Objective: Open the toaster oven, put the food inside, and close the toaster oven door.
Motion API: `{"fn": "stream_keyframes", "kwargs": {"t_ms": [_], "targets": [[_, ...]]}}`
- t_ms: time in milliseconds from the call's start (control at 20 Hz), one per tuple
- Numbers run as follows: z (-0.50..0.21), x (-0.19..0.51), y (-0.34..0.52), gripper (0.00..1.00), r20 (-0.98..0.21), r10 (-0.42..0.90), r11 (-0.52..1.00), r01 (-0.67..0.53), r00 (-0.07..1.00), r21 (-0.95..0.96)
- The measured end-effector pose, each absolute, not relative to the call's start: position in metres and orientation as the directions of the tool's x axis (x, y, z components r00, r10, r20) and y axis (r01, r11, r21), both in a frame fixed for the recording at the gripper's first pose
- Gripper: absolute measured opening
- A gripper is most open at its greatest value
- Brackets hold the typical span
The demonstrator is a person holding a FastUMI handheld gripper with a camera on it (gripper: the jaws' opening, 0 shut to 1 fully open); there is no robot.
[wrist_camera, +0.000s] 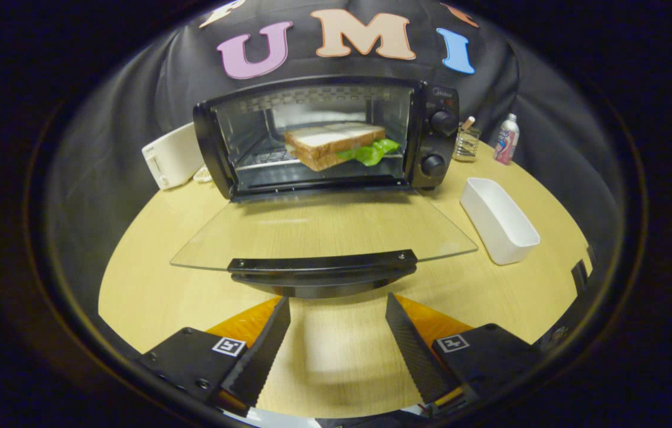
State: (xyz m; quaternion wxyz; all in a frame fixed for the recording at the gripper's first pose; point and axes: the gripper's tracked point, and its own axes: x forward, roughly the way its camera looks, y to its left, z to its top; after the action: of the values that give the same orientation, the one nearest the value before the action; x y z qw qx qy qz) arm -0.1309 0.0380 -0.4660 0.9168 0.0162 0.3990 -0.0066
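Note:
A black toaster oven (440,139) stands at the back of the round wooden table (151,261). Its glass door (324,232) is folded down flat toward me, with the black handle (322,264) at its near edge. Inside, on the wire rack, lies a sandwich (336,144) of sliced bread with green lettuce sticking out on the right. My gripper (338,309) is open, fingers spread wide with nothing between them, the tips just short of the door handle and a little below it.
A white rectangular tray (499,220) lies right of the open door. Behind it stand a small glass jar (467,142) and a white bottle (506,139). A white box-like appliance (172,156) sits left of the oven.

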Motion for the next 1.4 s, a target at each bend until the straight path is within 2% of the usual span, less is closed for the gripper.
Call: {"fn": "stream_keyframes", "kwargs": {"t_ms": [450,950,1400], "targets": [[-0.403,-0.071,0.048,1.00,-0.620,0.026,0.993,0.050,0.784,0.105],[-0.360,-0.004,0.058,0.99,-0.533,0.039,0.988,0.047,0.845,0.147],[-0.332,0.009,0.051,1.00,-0.485,0.035,0.990,0.036,0.874,0.137]]}}
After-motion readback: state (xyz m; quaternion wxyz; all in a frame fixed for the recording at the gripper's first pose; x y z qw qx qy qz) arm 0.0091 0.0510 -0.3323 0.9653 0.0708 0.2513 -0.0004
